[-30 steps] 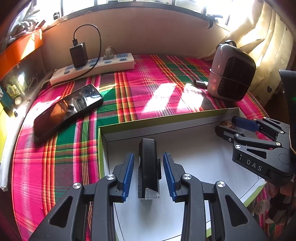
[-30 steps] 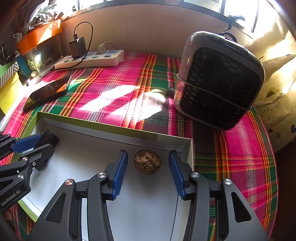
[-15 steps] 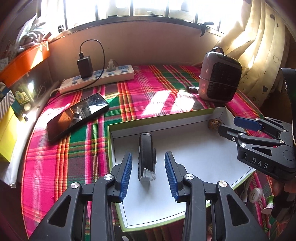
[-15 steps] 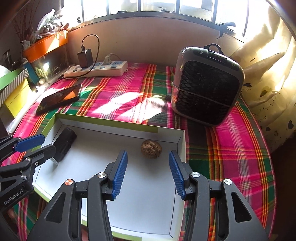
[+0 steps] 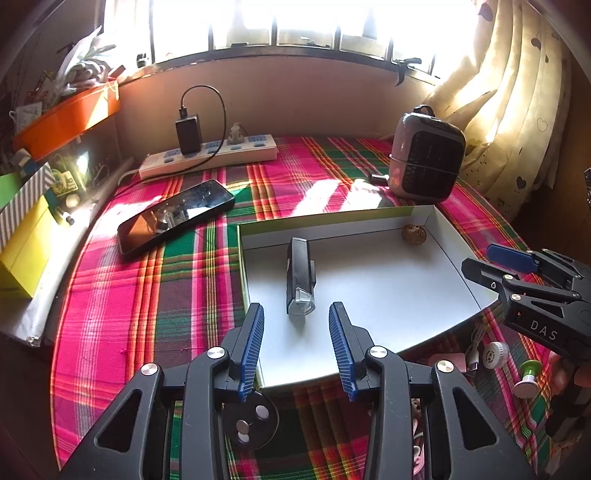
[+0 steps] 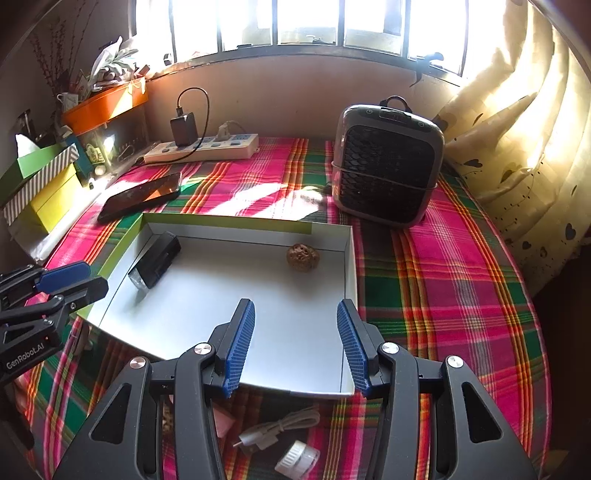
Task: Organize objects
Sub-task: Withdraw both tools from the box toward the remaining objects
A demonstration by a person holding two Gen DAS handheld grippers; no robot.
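Both the left gripper [image 5: 295, 347] and the right gripper [image 6: 295, 343] hover with jaws apart, empty. At twelve o'clock, a white tray [image 6: 295, 350] holds a black bike light [image 5: 300, 280], likely rigid, best pinched across its sides, and a walnut [image 6: 303, 257], light, prone to rolling. Plaid cloth [image 6: 443, 277] beneath; sunlit window [image 6: 306, 22] beyond.

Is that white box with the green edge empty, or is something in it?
Not empty. The box holds a black bike light lying near its left wall and a walnut near the far right corner.
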